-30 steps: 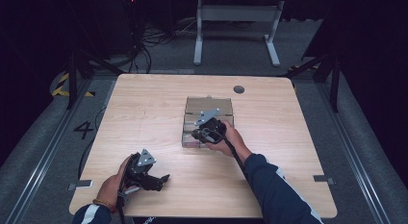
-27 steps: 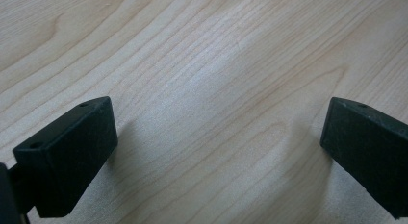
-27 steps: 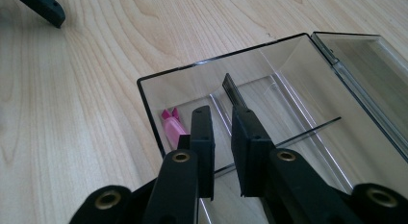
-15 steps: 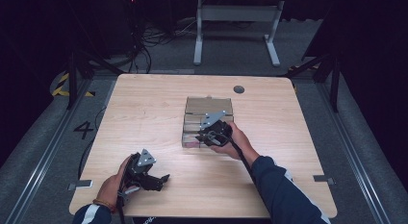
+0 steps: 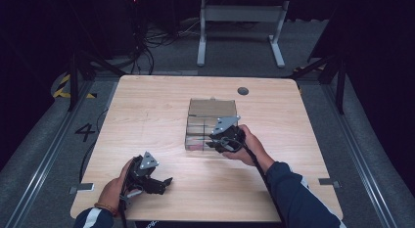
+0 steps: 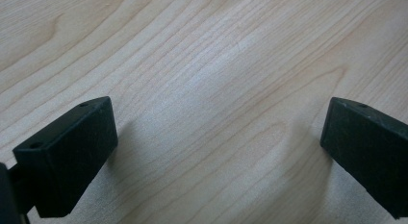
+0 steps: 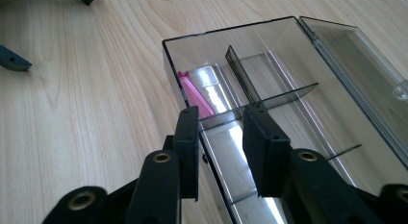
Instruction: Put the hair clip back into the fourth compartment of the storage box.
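A clear smoky plastic box with dividers lies at the table's middle, its lid folded open on the far side. A flat pink piece leans in the box's corner compartment, also visible as the pink piece at the box's near left. My right gripper straddles the box's near wall, one jaw outside and one inside, a small gap between them and nothing pinched. From above, the right gripper sits at the box's near right edge. My left gripper rests open near the front left, with bare wood between its jaws.
The wooden table has a dark round grommet at the back right. The person's right forearm in a blue sleeve crosses the front right. Tips of the other gripper show far off in the right gripper view.
My right gripper has shifted slightly right and toward the person along the box. The left gripper has stayed put.
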{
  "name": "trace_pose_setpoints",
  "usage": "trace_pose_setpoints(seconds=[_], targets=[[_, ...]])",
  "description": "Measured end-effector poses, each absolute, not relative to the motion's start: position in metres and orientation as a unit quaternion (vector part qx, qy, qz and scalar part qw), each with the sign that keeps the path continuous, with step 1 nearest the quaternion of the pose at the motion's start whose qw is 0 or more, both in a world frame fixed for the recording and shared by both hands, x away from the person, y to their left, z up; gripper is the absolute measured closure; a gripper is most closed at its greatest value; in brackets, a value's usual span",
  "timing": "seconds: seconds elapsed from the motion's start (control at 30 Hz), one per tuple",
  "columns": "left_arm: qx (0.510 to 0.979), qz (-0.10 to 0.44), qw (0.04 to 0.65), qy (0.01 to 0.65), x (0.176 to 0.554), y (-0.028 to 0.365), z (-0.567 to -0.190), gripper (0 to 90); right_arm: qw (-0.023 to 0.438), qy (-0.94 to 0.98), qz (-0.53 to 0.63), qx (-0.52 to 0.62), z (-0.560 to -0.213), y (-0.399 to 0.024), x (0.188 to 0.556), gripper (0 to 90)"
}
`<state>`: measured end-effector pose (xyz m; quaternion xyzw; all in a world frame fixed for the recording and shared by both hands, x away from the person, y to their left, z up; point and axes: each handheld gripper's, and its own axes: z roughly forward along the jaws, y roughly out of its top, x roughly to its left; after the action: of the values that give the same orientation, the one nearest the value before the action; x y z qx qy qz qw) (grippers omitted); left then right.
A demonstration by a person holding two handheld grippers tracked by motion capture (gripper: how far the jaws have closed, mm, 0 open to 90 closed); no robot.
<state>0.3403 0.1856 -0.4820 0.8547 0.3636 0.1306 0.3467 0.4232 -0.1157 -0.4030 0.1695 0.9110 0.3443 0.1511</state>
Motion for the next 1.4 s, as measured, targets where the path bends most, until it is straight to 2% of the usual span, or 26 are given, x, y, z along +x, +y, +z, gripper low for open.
trace_pose_setpoints(seconds=[0.43,1.4], targets=[[0.855,0.131,0.346,0.363,0.34,0.186,-0.482,0.0,0.162,0.908,0.349,0.164,-0.394,-0.142,0.408,64.4],[0.855,0.131,0.347,0.363,0.34,0.186,-0.482,0.0,0.195,0.904,0.339,0.172,-0.398,-0.194,0.369,43.4]])
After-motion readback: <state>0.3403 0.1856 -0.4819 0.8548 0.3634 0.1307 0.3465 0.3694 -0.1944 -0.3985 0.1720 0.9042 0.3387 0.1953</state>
